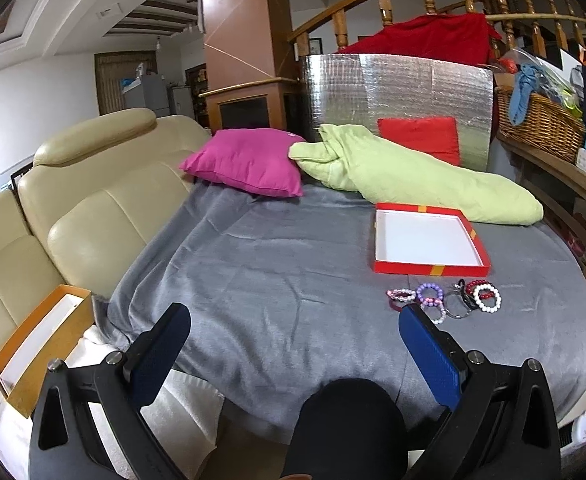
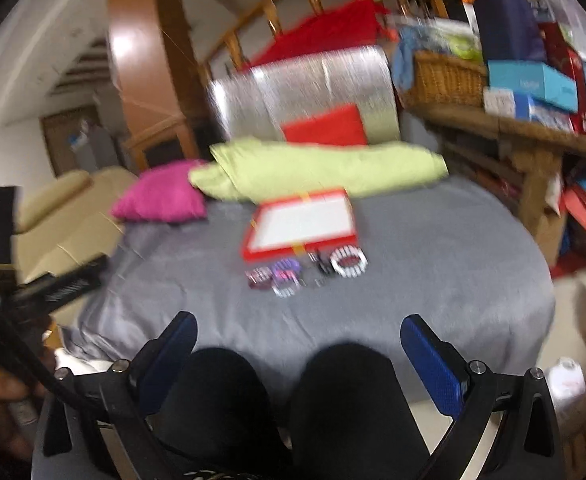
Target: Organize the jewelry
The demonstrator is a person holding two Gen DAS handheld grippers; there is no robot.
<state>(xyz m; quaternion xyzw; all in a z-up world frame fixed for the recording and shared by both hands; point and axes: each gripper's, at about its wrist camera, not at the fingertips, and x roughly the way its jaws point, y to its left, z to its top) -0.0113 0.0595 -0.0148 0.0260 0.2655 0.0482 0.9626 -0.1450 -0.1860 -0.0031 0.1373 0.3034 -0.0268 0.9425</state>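
on the grey blanket [image 1: 273,280] lie bracelets [image 1: 445,300] (blurred in right view); both grippers [image 1: 295,328] [image 2: 299,336] gape empty.

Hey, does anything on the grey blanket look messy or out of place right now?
Yes: the bracelets lie in a loose, overlapping cluster on the grey blanket, just outside the red box, whose white inside is bare.

Black gripper frames, blue ribbed pads [image 1: 429,354] (silver screws), black trousers [image 2: 357,408]
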